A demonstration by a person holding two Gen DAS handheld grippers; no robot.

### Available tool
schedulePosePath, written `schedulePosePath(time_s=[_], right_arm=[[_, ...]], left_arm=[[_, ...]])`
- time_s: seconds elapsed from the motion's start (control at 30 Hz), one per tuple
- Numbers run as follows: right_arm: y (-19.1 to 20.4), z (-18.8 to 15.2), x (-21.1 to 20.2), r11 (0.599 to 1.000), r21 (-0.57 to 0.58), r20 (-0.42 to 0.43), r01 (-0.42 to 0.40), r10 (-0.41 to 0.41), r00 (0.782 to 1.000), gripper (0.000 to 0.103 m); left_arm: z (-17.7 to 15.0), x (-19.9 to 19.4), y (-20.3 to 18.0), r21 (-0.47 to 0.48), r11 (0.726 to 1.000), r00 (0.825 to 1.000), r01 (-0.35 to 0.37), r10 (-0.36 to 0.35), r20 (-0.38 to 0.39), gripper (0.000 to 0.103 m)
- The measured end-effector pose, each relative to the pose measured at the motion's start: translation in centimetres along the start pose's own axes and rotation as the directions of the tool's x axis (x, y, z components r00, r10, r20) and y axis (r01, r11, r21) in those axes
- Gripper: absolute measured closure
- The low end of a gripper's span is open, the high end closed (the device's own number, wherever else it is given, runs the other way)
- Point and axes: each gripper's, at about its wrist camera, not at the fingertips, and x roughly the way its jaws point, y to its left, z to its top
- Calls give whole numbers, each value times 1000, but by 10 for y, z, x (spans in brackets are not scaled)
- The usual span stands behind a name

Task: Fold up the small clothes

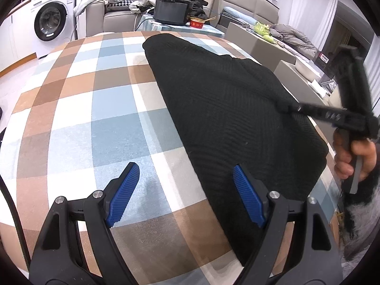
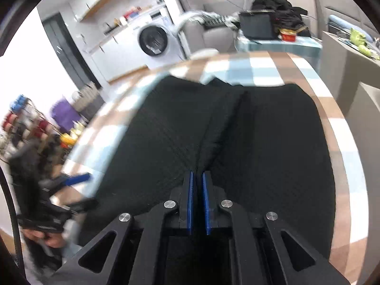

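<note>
jaws of the right gripper stand nearly together, blue pads narrowly apart, tips at a raised crease in the black knit garment; whether they pinch any cloth cannot be told, since the tips meet the fabric right at the fold line. jaws of the left gripper stand wide and hold nothing, one pad over the bare checked cloth, the other over the garment's near edge. the garment lies spread on the desk, covered by a blue, brown and white checked cloth, reaching close to the desk's right-hand rim. the likely trouble: a thin pinch on loose knit could slip free once lifted, or drag only the top layer so the fold bunches unevenly; with the left gripper not pinning anything, the whole piece could slide toward the rim and droop over it. a hand grips the right tool's handle at the desk's edge. nothing sits on the desk in the way. farther off stand a washing machine, a grey sofa heaped with clothes, and a dark box beside a red bowl on a small table.
</note>
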Motion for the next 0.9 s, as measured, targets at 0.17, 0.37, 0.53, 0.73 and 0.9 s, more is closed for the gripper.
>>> schedulePosePath(time_s=[0.17, 0.37, 0.53, 0.73, 0.9], right_arm=[[-12, 0, 9, 998, 57, -19, -28, 29, 999, 67], [-34, 17, 19, 990, 139, -24, -15, 19, 1000, 61], [-29, 35, 35, 990, 114, -28, -83, 87, 996, 61], [-17, 47, 46, 999, 32, -20, -30, 30, 999, 93], [-6, 55, 3, 999, -11, 110, -37, 38, 993, 95]], left_arm=[[-2, 1, -1, 4, 1000, 1000, -3, 3, -9, 23], [-1, 6, 3, -5, 1000, 1000, 1, -2, -18, 23], [0, 8, 6, -13, 1000, 1000, 2, -2, -26, 23], [2, 10, 9, -17, 1000, 1000, -3, 2, -25, 23], [4, 4, 8, -27, 1000, 1000, -4, 4, 2, 23]])
